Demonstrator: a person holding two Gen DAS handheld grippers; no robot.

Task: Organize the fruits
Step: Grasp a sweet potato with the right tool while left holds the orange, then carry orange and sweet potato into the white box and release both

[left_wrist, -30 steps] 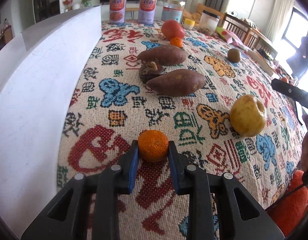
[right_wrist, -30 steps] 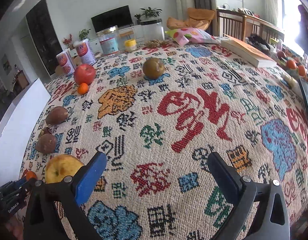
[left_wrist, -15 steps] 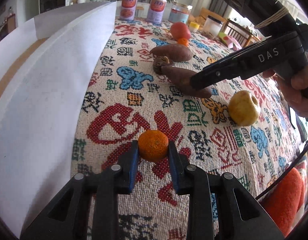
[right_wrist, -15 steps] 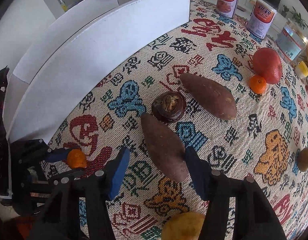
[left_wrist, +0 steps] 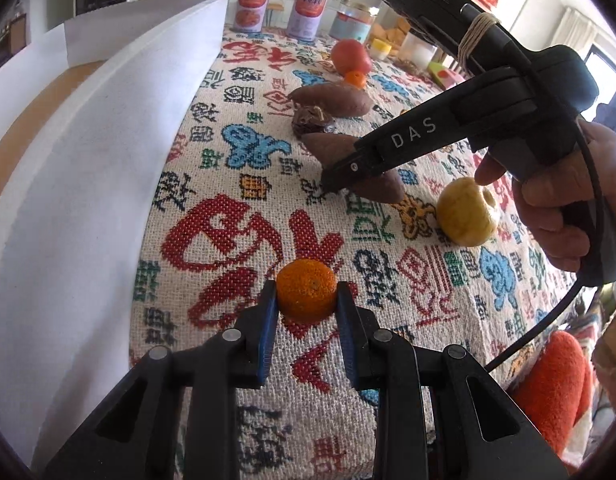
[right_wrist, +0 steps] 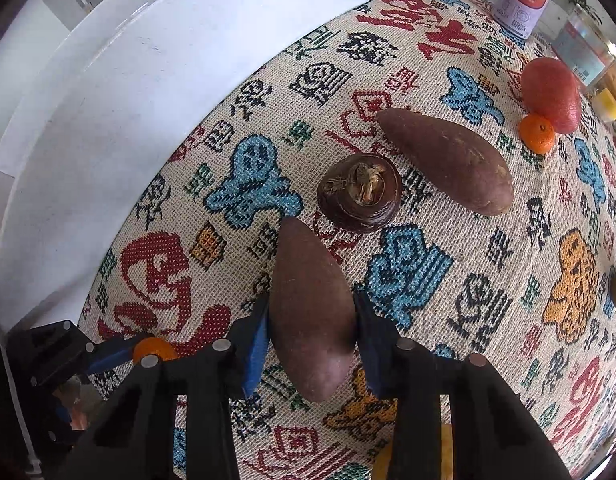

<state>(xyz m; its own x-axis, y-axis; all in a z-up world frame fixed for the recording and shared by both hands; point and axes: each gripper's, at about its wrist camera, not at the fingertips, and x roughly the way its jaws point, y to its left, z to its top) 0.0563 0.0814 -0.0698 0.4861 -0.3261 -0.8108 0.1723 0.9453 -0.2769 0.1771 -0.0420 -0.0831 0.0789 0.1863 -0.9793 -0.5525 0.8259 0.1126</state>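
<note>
The right gripper (right_wrist: 312, 328), a second ago spread over bare patterned cloth (right_wrist: 460, 248), has swung across and is closing on the nearer brown tapered sweet potato (right_wrist: 312, 312), its pads touching both flanks. The left gripper (left_wrist: 306, 314) still pinches the small round orange mandarin (left_wrist: 306, 295) above the cloth beside the white box wall (left_wrist: 107, 184).

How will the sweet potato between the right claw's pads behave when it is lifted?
The sweet potato looks stiff and rather heavy. The right claw, closing, holds its thick middle, so it may stay level. Its tapered skin could slip.
</note>
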